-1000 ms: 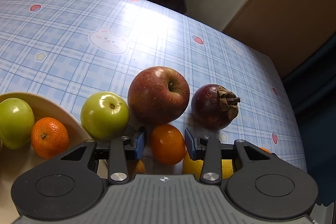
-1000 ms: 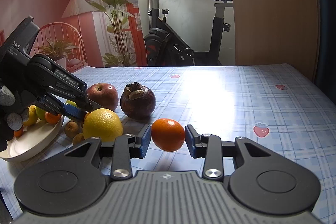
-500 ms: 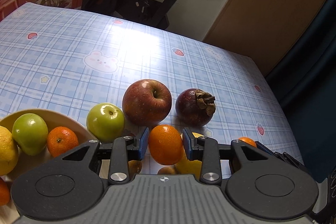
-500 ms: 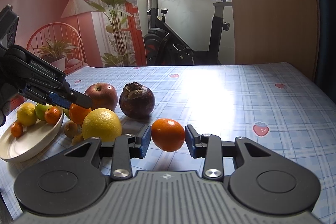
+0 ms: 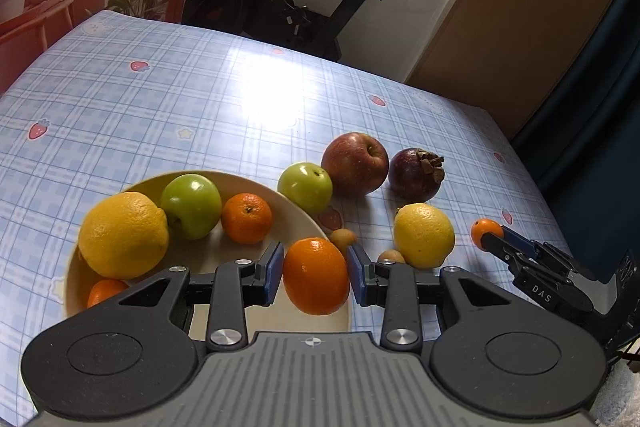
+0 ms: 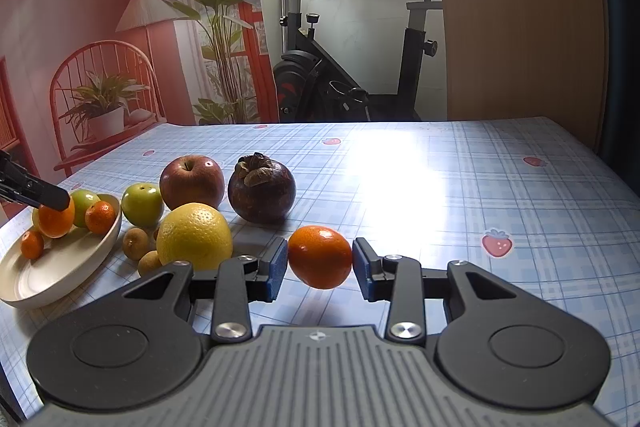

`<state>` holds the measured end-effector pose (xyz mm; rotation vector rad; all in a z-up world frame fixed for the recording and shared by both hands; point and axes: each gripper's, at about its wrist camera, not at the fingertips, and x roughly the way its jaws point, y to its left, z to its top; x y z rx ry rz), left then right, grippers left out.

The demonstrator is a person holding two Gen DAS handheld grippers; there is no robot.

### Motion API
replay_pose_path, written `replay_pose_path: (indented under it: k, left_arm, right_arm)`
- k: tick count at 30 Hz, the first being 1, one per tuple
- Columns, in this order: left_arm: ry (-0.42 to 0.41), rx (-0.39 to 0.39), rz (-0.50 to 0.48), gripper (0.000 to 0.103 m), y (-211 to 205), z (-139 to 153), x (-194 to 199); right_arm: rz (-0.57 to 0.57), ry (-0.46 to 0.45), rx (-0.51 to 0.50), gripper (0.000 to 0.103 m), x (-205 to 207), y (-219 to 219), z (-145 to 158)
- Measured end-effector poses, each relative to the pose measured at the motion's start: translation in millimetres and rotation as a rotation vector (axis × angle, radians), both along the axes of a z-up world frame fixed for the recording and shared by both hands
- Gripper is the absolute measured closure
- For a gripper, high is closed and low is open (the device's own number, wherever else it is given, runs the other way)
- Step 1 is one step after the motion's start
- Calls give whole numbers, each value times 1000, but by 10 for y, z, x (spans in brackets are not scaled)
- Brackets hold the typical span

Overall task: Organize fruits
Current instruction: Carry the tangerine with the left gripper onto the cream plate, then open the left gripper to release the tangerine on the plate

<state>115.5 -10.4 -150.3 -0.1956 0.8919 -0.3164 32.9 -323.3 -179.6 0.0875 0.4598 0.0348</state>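
Observation:
My left gripper (image 5: 315, 271) is shut on a tangerine (image 5: 316, 275) and holds it above the cream plate (image 5: 288, 215); it also shows in the right wrist view (image 6: 56, 217). The plate holds a lemon (image 5: 123, 235), a green apple (image 5: 192, 206) and two tangerines (image 5: 247, 217). My right gripper (image 6: 320, 263) is shut on another tangerine (image 6: 320, 257), just above the table. On the cloth lie a green apple (image 6: 142, 203), a red apple (image 6: 192, 181), a mangosteen (image 6: 262, 191), a lemon (image 6: 195, 235) and small brown fruits (image 6: 135, 243).
The table has a blue checked cloth (image 6: 460, 187). An exercise bike (image 6: 320, 67) stands behind its far edge, and a wooden panel (image 6: 520, 27) at the back right. The right gripper's body (image 5: 540, 267) lies at the right of the left wrist view.
My left gripper closed on the tangerine, lifted it from among the fruits and carried it left over the plate. The right gripper stayed shut on its tangerine, hardly moving.

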Motion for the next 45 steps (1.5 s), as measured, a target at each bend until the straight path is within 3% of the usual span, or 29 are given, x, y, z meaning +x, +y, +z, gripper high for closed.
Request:
replay_pose_path:
  k: [6,15,28,36,45]
  left_arm:
    - [50,33,36,66,264,-158,-86]
    - [69,37,16,66,414,-223,-220]
    - [98,59,57,66,652,-256,-412]
    - [87,96,72,66,623,-238,-416]
    - [85,142,74,65,613,-230,-420]
  right_arm:
    - [31,-12,-10,65,-9,178,127]
    - [181,-36,-63,65,121,824,311]
    - [385,37,-120,65,508,1670,104]
    - [432,88,-188,65,776,1897,-47]
    - [437,100,-184,64,844,1925,-119]
